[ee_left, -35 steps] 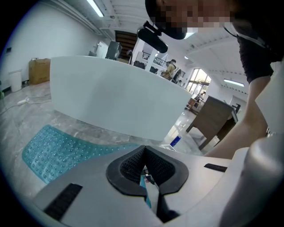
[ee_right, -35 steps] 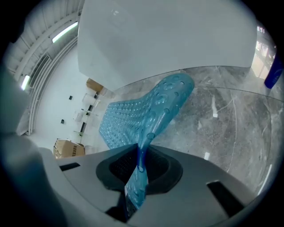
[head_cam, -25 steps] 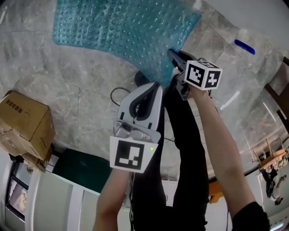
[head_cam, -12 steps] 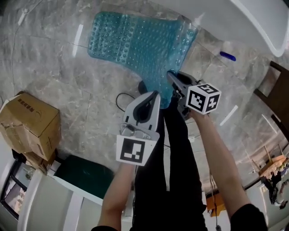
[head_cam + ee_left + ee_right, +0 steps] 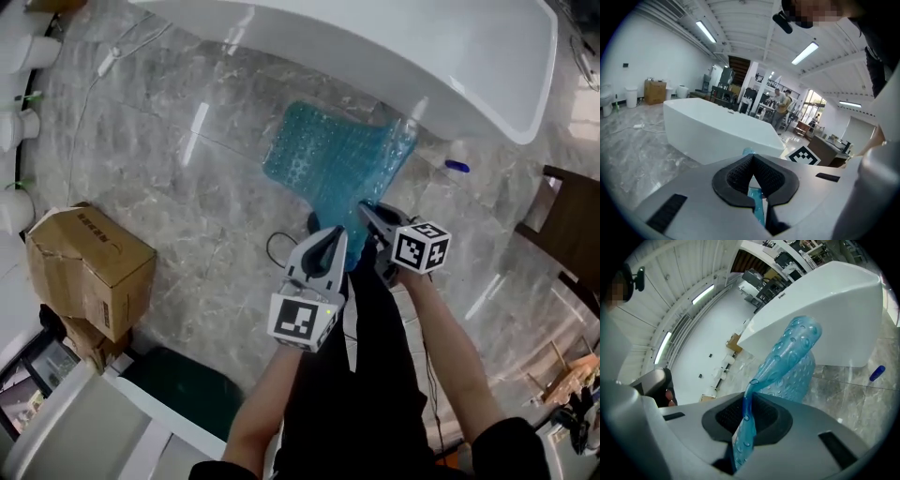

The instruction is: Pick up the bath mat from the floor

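The bath mat [image 5: 330, 161] is blue-green and bumpy, and it sits in the middle of the head view, just below the big white bathtub [image 5: 394, 52]. Its near edge is bunched up between the two tongs. The left gripper [image 5: 337, 236] has its jaws pressed together on a thin strip of the mat's edge. The right gripper [image 5: 367, 210], just beside it, is also squeezed shut on that edge, and the mat folds over and hangs down from its jaws. The far end of the mat reaches toward the tub's side; it is hard to tell if it touches the floor. To the left of the mat there is lots of bare grey stone floor [image 5: 187, 187]. A cardboard box [image 5: 89, 267] stands at the left edge, well apart from the mat. A small blue thing [image 5: 457, 167] lies on the floor to the right, near the tub's corner.
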The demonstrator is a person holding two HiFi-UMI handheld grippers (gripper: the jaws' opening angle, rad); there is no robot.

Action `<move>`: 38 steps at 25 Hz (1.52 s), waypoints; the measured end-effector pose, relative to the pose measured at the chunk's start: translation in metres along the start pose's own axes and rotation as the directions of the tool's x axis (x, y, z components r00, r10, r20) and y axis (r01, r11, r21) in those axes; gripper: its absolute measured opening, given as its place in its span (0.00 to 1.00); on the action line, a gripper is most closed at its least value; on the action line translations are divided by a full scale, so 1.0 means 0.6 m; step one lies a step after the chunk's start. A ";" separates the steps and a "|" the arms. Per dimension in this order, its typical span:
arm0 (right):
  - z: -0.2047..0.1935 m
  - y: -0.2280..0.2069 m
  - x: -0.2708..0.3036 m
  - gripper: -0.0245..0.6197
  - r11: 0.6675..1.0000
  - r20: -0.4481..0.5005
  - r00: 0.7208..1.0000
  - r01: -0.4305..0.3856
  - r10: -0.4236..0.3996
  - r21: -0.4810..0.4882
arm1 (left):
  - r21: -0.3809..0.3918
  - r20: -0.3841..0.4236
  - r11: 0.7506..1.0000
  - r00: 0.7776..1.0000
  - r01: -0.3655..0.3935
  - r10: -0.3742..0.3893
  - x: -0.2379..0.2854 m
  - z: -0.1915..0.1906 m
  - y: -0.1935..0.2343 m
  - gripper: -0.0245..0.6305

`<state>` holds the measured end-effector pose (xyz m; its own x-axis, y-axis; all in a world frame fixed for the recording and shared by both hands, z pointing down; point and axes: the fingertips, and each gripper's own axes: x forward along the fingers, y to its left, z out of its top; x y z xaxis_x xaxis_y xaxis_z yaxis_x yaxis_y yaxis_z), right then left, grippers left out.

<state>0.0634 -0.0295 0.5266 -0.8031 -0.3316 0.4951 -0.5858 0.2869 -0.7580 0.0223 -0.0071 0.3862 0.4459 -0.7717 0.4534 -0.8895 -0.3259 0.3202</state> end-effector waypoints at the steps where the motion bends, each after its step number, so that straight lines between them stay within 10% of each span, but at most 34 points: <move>1: 0.012 0.015 -0.013 0.10 1.000 0.013 1.000 -0.006 0.006 0.000 | 0.018 -0.004 1.000 1.000 0.002 -0.002 -0.011 0.012 -0.010 0.04; 24: 0.332 0.553 -0.171 0.10 0.912 0.297 0.912 -0.158 0.281 -0.378 | 0.150 0.294 0.980 0.953 -0.128 0.079 -0.317 0.434 0.061 0.04; 31: 0.440 0.736 -0.240 0.10 0.796 0.392 0.838 -0.080 0.380 -0.600 | 0.300 0.412 0.942 0.911 -0.149 0.013 -0.416 0.578 0.061 0.04; 38: 0.499 0.885 -0.284 0.10 0.564 0.431 0.820 0.166 0.376 -0.809 | 0.334 0.503 0.919 0.864 -0.208 0.013 -0.492 0.684 0.069 0.04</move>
<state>-0.0783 -0.0897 -0.0872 -0.8321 -0.5511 -0.0620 -0.5521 0.8338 -0.0013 -0.1867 -0.0172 -0.0758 0.3239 -0.9458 -0.0223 -0.9438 -0.3213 -0.0776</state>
